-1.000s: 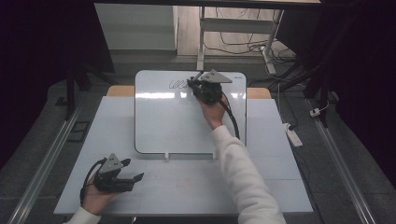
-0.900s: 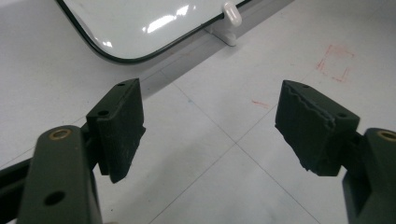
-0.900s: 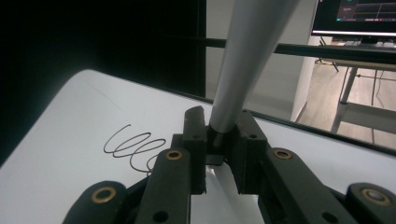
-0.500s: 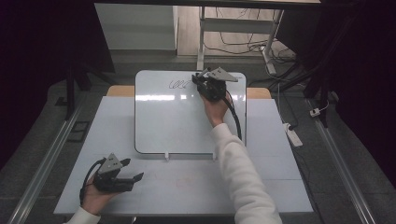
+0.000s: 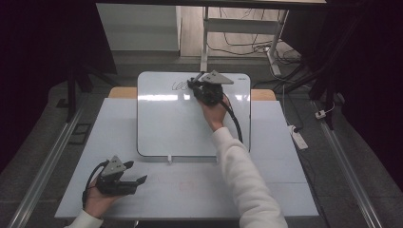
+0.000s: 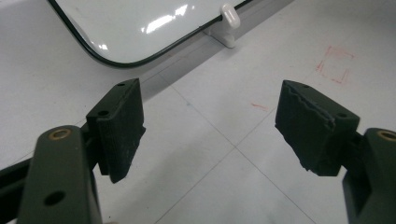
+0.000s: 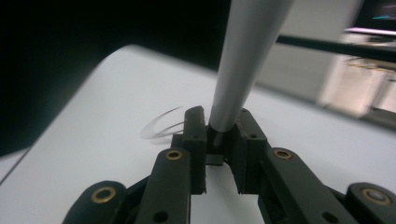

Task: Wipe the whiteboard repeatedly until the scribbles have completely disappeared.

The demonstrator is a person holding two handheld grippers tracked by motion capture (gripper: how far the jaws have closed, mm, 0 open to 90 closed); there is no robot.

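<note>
White whiteboard [image 5: 180, 128] with black edging and dark scribble [image 5: 179, 86]; grey marker [image 7: 243, 60]; black fingers [image 6: 119, 126].

My table [image 5: 157, 190] is a pale white surface with faint seams running across it. A whiteboard [image 5: 176, 128] with a dark rim and rounded corners lies flat on it, reaching the far edge, with black scribbles [image 5: 179, 86] near its far side. A small white clip [image 6: 229, 14] sits at the whiteboard's near edge, touching the tabletop. Faint red marks [image 6: 334, 65] show on the bare table surface just beside that clip, on my side of the whiteboard
</note>
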